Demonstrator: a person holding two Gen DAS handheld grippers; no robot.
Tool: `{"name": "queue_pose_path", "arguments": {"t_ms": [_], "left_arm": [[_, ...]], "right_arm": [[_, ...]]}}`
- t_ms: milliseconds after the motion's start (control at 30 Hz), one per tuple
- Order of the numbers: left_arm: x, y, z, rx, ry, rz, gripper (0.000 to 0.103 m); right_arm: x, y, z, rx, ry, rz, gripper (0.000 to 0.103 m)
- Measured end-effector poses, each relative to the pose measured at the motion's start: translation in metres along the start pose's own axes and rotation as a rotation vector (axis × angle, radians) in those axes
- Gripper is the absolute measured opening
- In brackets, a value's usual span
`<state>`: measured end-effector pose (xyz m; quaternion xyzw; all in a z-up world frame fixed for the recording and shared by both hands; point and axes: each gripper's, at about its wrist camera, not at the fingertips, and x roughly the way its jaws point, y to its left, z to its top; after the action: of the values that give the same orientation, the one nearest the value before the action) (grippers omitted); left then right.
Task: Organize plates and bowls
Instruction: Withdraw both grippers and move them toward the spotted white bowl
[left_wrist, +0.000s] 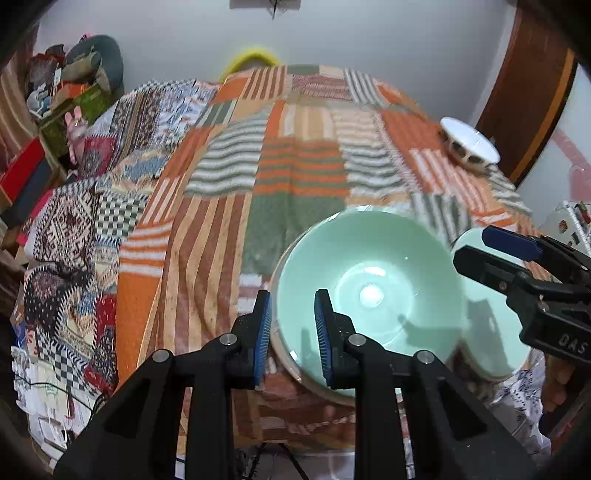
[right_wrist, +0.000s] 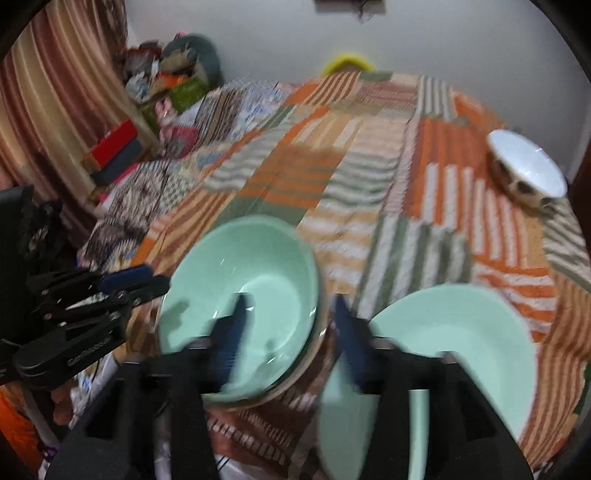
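Note:
A mint-green bowl (left_wrist: 369, 280) (right_wrist: 258, 280) sits nested in a beige bowl (right_wrist: 314, 350) on the patchwork-covered table (left_wrist: 295, 166). My left gripper (left_wrist: 291, 336) (right_wrist: 157, 277) straddles its left rim, one finger outside and one inside; the pads stand slightly apart and do not press. My right gripper (right_wrist: 290, 336) (left_wrist: 471, 245) is open around the bowl's right rim, blurred, with its pads off it. A second mint-green dish (right_wrist: 461, 343) (left_wrist: 491, 332) lies just right of the stack. A white bowl with a brown pattern (left_wrist: 469, 142) (right_wrist: 528, 170) rests at the far right.
Boxes and piled clutter (left_wrist: 55, 110) crowd the far left beside a striped curtain (right_wrist: 55, 110). A yellow object (left_wrist: 251, 59) shows behind the table's far edge. A wooden door (left_wrist: 528, 103) stands at the right. The cloth's middle (right_wrist: 369, 147) carries no dishes.

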<state>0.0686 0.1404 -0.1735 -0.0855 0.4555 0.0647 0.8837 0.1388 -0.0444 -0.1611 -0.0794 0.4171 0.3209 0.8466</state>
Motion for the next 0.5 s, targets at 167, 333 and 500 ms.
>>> {"name": "queue_pose_path", "arguments": {"t_ms": [167,333,500], "left_arm": [[-0.024,-0.022,0.018,0.037,-0.088,-0.016,0.033],[-0.039,-0.048,0.037,0.072,-0.163,-0.042,0.052],[-0.038,-0.075,0.058,0.111,-0.187,-0.075,0.060]], "right_arm": [[-0.019,-0.017,0.008,0.018,-0.049,-0.014,0.062],[-0.038,-0.049,0.016,0.067,-0.089,-0.045,0.062],[-0.055,-0.088,0.023,0.108,-0.126,-0.106,0.062]]}}
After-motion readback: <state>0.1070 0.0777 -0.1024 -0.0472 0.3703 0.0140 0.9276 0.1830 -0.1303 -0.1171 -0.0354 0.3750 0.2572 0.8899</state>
